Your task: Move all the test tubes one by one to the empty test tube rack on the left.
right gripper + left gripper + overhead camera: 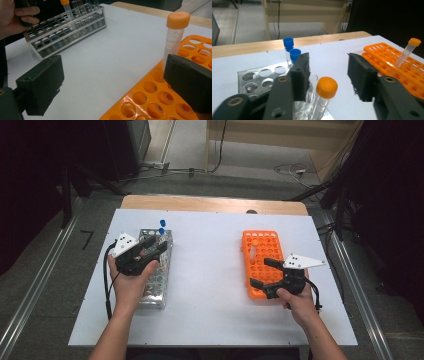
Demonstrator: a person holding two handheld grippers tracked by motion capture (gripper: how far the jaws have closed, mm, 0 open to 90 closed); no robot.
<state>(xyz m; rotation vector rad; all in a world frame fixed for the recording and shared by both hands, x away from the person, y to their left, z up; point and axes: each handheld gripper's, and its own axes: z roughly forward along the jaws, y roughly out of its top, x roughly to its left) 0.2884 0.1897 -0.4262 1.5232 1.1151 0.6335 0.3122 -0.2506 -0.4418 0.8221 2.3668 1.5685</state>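
An orange-capped tube [326,87] stands in a metal rack [249,75] at the table's left. It sits between the jaws of my left gripper [329,58], and neither pad touches it, so the gripper is open. Two blue-capped tubes [288,42] stand at the rack's far end. In the high view my left gripper [155,242] hovers over the metal rack [155,292]. My right gripper [261,272] stands wide open over the near edge of the orange rack [260,245]. Another orange-capped tube [175,32] leans in the orange rack [155,100], beyond my right gripper [112,70].
A white sheet [210,270] covers the table between the two racks. A strip of bare wood [210,204] runs along the far edge. Cables [292,170] lie on the floor beyond. Metal rails [35,285] flank the table.
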